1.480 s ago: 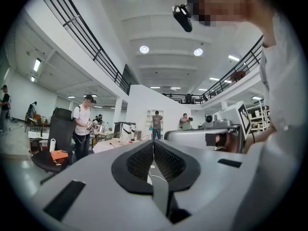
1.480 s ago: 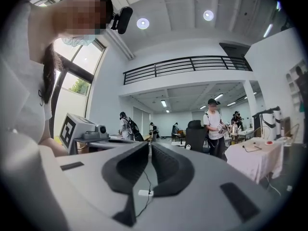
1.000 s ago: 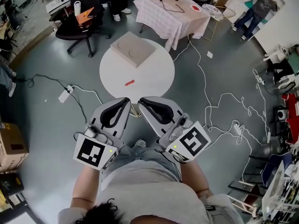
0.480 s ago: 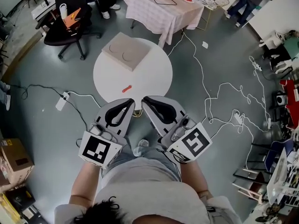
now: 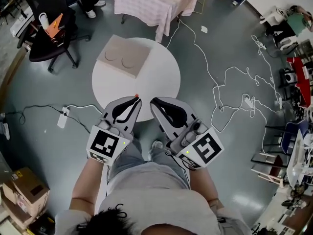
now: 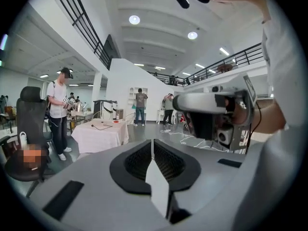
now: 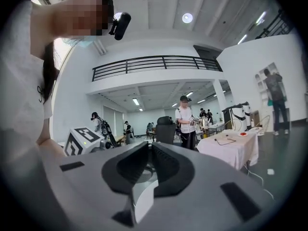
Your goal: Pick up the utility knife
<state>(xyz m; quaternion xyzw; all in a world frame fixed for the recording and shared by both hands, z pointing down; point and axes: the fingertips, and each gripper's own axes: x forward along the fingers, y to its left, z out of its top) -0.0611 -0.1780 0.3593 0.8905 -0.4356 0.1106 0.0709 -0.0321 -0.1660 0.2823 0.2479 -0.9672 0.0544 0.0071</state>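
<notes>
Merely a red tip of utility knife (image 5: pixel 136 95), axis hidden, beyond clenched left hand-held gripper (image 5: pixel 135 101); right hand-held gripper (image 5: pixel 153 102) clenched too.

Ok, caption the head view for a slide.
Left gripper and right gripper, both shut, at a round table, knife by left tip.

The right gripper (image 7: pixel 150 146) holds its jaws closed together on nothing, a cloth-covered table (image 7: pixel 231 150) ahead to its right.
</notes>
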